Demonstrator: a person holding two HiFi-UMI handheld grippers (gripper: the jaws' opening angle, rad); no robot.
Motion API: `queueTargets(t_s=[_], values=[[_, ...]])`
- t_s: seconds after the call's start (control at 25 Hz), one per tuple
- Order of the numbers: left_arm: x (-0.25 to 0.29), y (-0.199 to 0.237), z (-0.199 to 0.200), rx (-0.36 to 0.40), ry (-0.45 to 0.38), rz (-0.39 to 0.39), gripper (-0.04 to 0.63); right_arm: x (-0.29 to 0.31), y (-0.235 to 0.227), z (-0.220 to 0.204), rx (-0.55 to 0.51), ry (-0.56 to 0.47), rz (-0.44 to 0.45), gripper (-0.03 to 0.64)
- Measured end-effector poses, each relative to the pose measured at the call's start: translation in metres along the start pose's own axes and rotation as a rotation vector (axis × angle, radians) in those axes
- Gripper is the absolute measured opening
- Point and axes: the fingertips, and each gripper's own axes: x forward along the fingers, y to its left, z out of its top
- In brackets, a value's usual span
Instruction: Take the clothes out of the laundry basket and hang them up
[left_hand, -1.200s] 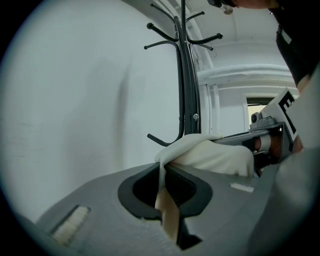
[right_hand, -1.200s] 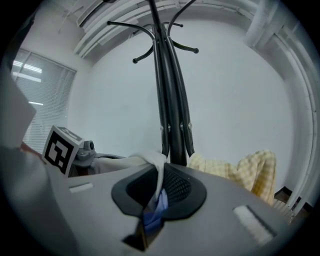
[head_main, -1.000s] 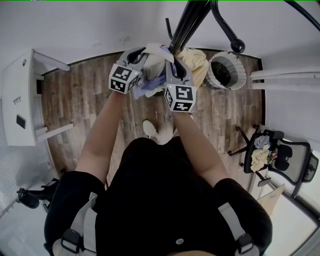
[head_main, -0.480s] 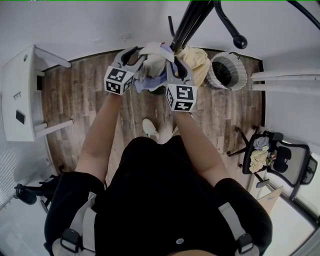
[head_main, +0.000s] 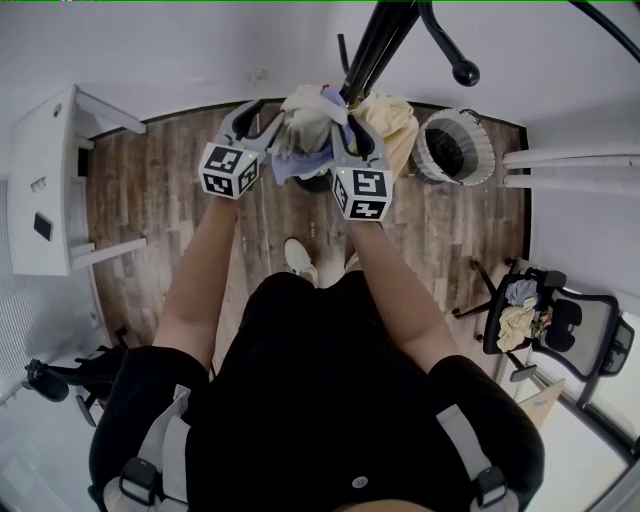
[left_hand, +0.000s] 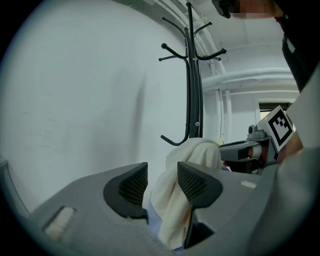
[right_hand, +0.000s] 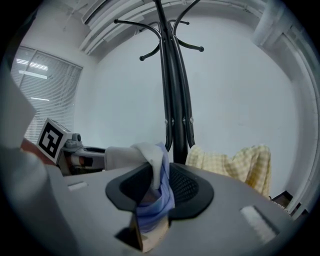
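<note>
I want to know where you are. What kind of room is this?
Probably an office or a spare room, not a home laundry room. There is a white desk, a black office chair and a tall black coat stand, all on a wooden floor.

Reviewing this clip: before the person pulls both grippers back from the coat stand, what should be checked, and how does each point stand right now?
1. Left gripper free of the garment: ok. Its jaws have just been opening, and the pads stand apart without pinching the cream cloth between them.
2. Right gripper let go: not ok. Its jaws have just been opening, but blue-and-white cloth fills the gap.
3. Garment caught on a hook of the coat stand: cannot tell. The contact is hidden.
4. Yellow checked cloth hanging on the stand: ok.
5. Laundry basket out of the way: ok. It stands on the floor beside the stand.
</note>
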Motion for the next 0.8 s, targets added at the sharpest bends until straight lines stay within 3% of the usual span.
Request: queueTargets(t_s=[0.44,0.8], values=[[-0.019,-0.019,0.032,0.038,-0.047,0.05,0.193,-0.032,0.01,0.011,-0.039,-0.016,0.105,0.172],[-0.058,-0.092,0.069,0.043,-0.098,0.075,0.193,-0.096,-0.013,0.052,-0.098,-0.067,0.262,0.175]])
